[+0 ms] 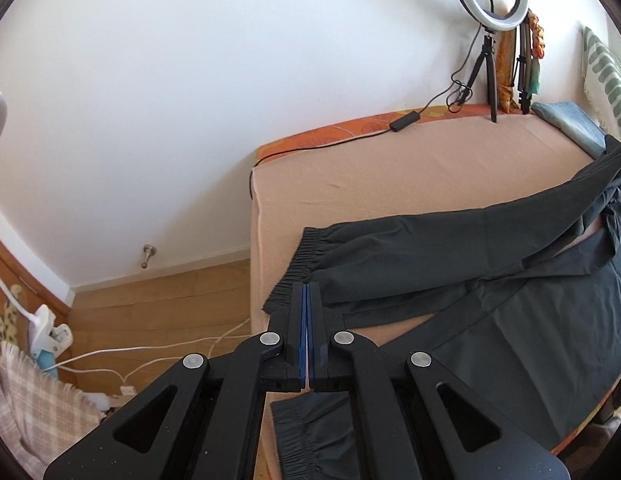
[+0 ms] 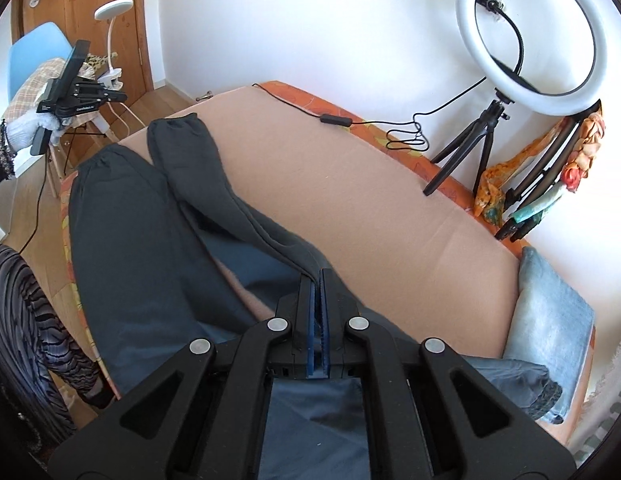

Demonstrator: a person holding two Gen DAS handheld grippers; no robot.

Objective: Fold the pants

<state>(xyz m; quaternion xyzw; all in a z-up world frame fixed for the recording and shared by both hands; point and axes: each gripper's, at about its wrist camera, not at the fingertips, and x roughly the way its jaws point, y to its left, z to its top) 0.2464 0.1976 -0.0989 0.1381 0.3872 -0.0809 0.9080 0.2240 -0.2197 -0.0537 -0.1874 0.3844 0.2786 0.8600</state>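
Dark grey pants (image 1: pixel 450 256) lie on a peach-covered bed (image 1: pixel 390 168), legs pointing to the bed's left end, with elastic cuffs (image 1: pixel 306 256). My left gripper (image 1: pixel 306 292) is shut and empty, hovering just above the far leg's cuff; in the right wrist view it (image 2: pixel 122 97) is held in a white-gloved hand off the bed's far end. My right gripper (image 2: pixel 319 280) is shut on the pants (image 2: pixel 142 240) near the crotch and lifts a fold of fabric, so the far leg (image 2: pixel 214 184) rises toward it.
A ring light on a tripod (image 2: pixel 526 40) with its cable stands at the back of the bed. A blue folded cloth (image 2: pixel 550 320) lies at the right end. Wooden floor, white cables (image 1: pixel 150 356) and a blue chair (image 2: pixel 34 56) are left of the bed.
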